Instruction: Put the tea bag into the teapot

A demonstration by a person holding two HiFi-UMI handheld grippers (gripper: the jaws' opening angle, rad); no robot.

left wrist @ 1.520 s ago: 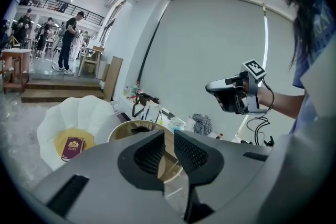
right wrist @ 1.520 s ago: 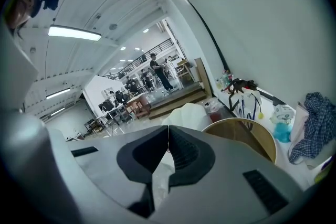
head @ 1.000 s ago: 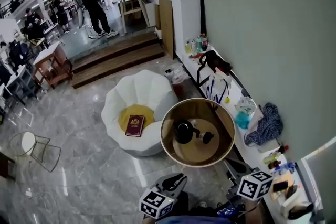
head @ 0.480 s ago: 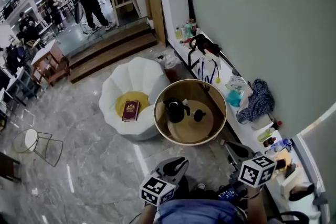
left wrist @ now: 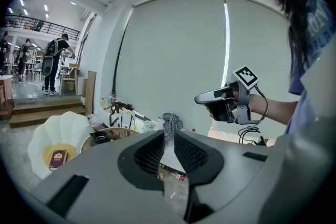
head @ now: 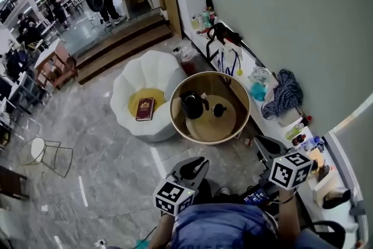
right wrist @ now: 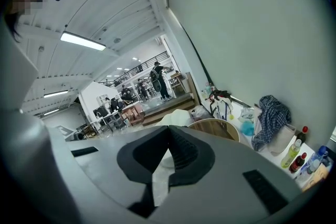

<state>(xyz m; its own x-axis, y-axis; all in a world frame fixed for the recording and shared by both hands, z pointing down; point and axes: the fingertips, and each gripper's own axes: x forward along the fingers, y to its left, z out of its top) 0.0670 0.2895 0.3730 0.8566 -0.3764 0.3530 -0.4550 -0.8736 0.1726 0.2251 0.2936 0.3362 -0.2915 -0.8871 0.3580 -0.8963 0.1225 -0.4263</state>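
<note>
head view: teapot [head: 192, 105] on round table [head: 231, 130] | right gripper view: rim only

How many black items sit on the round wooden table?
2: the teapot at left, a smaller black piece just right of it, apart. Small items may escape view.

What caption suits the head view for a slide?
Black teapot on a round table, white shell chair beside it.
</note>
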